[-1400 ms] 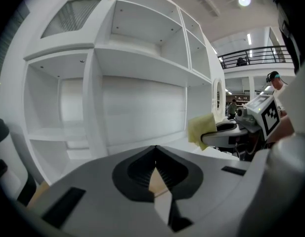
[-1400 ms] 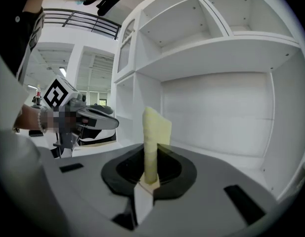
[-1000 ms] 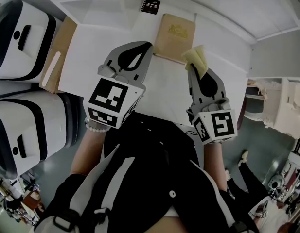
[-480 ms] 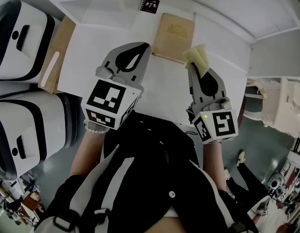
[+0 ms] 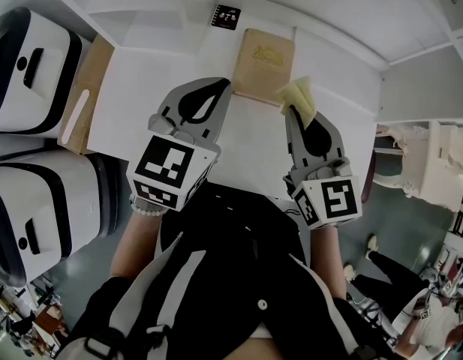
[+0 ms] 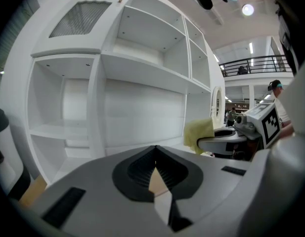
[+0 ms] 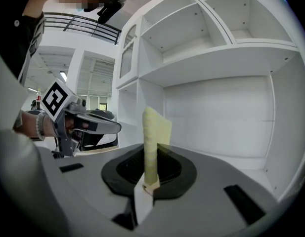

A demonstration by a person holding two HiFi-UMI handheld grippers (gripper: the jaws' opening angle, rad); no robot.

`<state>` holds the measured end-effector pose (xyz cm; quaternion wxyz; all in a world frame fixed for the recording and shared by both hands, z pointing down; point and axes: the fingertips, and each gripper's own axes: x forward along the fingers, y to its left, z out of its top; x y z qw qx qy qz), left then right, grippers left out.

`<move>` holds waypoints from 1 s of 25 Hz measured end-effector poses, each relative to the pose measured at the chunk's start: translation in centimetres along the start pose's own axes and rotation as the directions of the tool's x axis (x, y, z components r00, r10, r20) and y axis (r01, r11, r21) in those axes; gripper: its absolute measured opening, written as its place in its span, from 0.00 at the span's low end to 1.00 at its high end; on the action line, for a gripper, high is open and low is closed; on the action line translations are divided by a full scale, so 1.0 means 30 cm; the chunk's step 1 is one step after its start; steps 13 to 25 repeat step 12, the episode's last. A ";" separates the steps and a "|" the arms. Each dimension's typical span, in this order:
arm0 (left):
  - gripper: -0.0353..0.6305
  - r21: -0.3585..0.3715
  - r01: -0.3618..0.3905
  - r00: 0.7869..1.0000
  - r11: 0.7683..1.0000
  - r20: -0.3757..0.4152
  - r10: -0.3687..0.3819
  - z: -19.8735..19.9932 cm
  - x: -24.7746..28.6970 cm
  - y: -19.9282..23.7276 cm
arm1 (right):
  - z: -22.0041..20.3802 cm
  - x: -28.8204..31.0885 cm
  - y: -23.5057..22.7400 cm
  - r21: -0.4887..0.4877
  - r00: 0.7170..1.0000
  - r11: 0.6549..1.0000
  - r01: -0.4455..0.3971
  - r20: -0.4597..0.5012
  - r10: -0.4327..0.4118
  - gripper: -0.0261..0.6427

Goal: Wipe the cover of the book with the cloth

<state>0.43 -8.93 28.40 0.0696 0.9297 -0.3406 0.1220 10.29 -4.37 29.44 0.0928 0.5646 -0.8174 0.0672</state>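
The left gripper has its jaws pressed fully together, with nothing between them. The right gripper is clamped on a folded pale yellow cloth, which stands up from its tips. The tan hardcover book lies flat on the white table, just ahead of both grippers. The cloth hovers by the book's near right corner; whether it touches is unclear.

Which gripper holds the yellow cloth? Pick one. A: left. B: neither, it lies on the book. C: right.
C: the cloth stands pinched in the right gripper, while the left gripper is shut and empty.
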 end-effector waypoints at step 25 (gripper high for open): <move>0.06 0.039 0.024 1.000 0.999 0.013 -0.024 0.026 -0.003 -0.049 | -0.009 -0.010 0.019 -0.010 1.000 1.000 -0.017 -0.013 0.017 0.09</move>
